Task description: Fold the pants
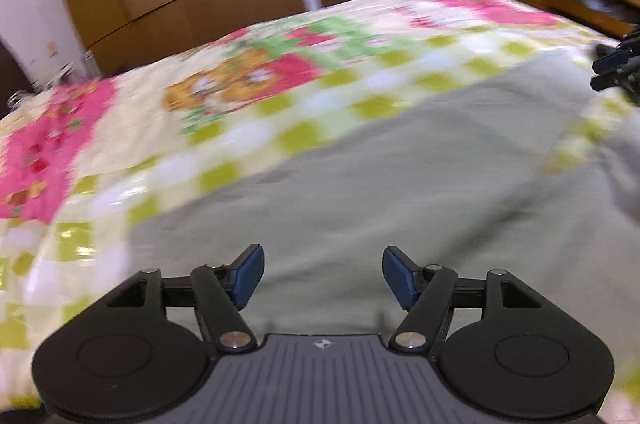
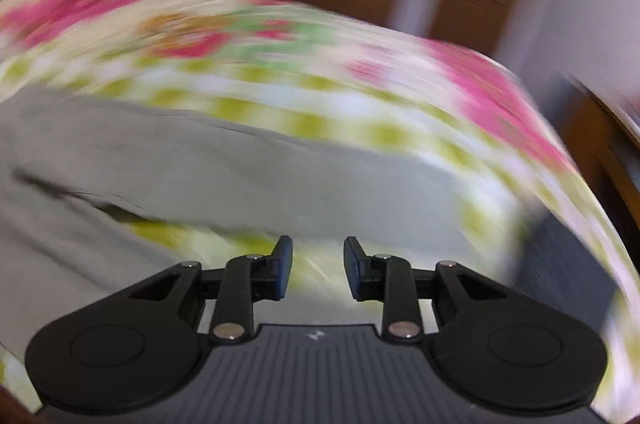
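Left wrist view: left gripper (image 1: 322,274) gapes empty above grey-green cloth pants (image 1: 400,184) on the floral checked bedspread (image 1: 120,144); right gripper (image 2: 318,266) likewise unclenched, empty.

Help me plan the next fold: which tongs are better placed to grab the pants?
Left, probably. The left tongs hang open directly over the grey-green pants, cloth filling the gap. The right tongs, also open and empty, face checkered bedspread, with the pants' edge beyond them. Both views are blurred.

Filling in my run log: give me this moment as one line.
task: fold pants | pants: flat on bedspread | left gripper: open, empty | right gripper: open, empty | views: blurred
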The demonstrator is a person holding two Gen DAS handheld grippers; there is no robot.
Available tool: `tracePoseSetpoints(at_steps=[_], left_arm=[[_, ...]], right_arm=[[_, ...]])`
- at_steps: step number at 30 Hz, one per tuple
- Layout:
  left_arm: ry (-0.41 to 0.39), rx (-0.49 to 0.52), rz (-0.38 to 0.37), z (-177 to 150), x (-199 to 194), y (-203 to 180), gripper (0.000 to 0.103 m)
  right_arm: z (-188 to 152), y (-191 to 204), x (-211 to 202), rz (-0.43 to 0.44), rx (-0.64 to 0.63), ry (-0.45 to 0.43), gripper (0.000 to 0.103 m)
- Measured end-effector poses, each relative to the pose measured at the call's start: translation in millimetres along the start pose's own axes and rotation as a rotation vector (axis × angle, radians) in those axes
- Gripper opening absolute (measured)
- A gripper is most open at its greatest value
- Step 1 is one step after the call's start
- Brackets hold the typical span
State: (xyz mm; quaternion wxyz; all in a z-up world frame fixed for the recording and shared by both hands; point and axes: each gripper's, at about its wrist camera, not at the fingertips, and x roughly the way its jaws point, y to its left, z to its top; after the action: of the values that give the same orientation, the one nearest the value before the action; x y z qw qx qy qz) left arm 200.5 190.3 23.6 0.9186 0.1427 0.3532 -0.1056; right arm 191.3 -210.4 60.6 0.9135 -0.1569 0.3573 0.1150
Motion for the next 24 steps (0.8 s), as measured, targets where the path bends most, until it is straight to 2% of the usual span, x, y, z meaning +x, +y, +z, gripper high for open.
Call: tracePoseSetpoints(at_steps=[2, 4, 7, 10, 12, 15, 21, 24], left_arm=[[0.040, -0.026, 0.048, 5.7, 26.9, 39.2, 0.079], [0.082, -0.060, 0.078, 10.4, 51.5, 73.7, 0.079], [0.121, -0.113, 0.066, 16.7, 76.5, 110.7, 0.079], [0.160, -0.102, 0.044, 20.5, 98.6, 125.8, 0.083], [0.181, -0.109, 0.063, 19.7, 109.1, 130.4, 0.083], [0.205, -0.119, 0.076, 20.9, 117.8, 138.3, 0.083], [0.249, -0.129, 0.052, 25.0, 133.6, 148.9, 0.082], [0.242, -0.127, 0.040, 21.8, 132.8, 149.8, 0.082]], right_arm=[[38.9, 24.0, 48.2, 0.093, -0.152, -0.006, 0.038], [69.2, 42.6, 94.2, 0.160, -0.267, 0.002, 0.040], [102.6, 61.1, 151.1, 0.217, -0.384, 0.027, 0.043], [116.5, 66.4, 180.5, 0.246, -0.456, 0.057, 0.048], [117.8, 72.3, 192.5, 0.266, -0.492, 0.106, 0.049], [116.1, 74.7, 203.4, 0.264, -0.500, 0.132, 0.049], [126.0, 75.3, 206.1, 0.252, -0.525, 0.140, 0.048], [129.9, 78.2, 210.4, 0.245, -0.533, 0.134, 0.048]])
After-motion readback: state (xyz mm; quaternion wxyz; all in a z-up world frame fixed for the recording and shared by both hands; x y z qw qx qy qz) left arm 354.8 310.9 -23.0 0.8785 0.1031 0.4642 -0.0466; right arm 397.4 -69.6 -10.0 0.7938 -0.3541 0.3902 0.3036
